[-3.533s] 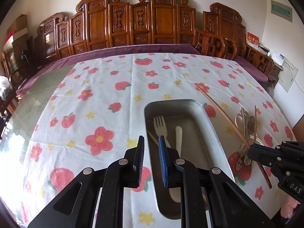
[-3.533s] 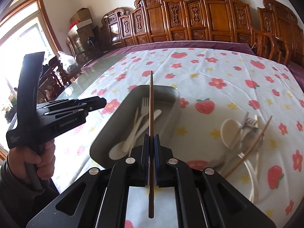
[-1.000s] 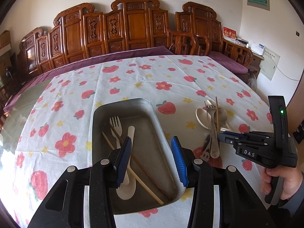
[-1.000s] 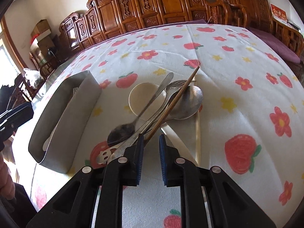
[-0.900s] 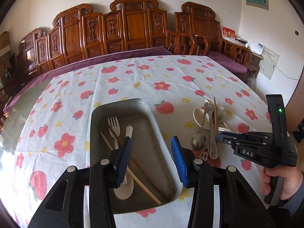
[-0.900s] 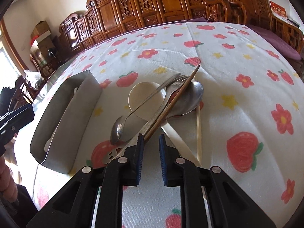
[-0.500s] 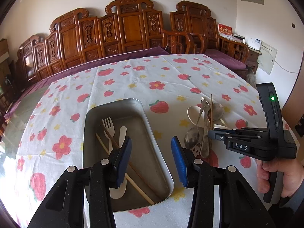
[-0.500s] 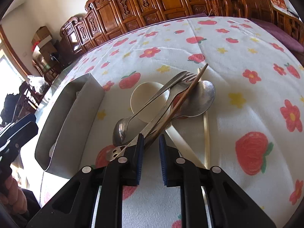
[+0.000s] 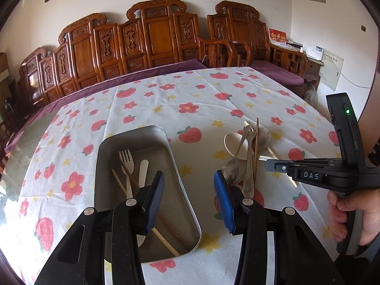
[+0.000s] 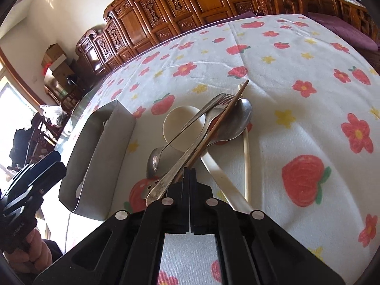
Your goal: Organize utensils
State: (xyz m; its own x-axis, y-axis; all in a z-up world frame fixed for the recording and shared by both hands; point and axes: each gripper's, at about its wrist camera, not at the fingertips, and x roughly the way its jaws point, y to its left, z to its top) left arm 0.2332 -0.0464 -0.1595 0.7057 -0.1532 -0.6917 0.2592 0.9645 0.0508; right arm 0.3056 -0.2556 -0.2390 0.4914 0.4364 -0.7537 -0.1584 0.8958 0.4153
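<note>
well, from the left: the metal tray (image 9: 144,137) sits on the flowered tablecloth (image 9: 190,99) and holds four pieces — one pale fork (image 9: 125,159), one pale flat-handled utensil (image 9: 143,171), one pale chopstick (image 9: 118,182) and one brown chopstick (image 9: 129,174), the sticks lying slanted across the bottom. the left gripper (image 9: 188,198) hangs above the tray's near right corner, its blue pads wide apart with nothing between them.

right of the tray, apart from it, lies the loose pile — one cream spoon (image 10: 180,121) with its handle running toward the camera, one small metal spoon (image 10: 154,159) with its handle slanting across the cream bowl, one metal fork (image 10: 190,147), one large metal spoon (image 10: 235,121), one pale chopstick on the cloth (image 10: 247,152), and one dark brown chopstick (image 10: 220,121) resting on top, over the fork and the large spoon. the right gripper (image 10: 189,173) is at the near end of the pile with its jaws pressed together on the near end of that dark brown chopstick, whose far tip points away over the pile. behind the table stands a row of carved wooden chairs (image 9: 154,38).
</note>
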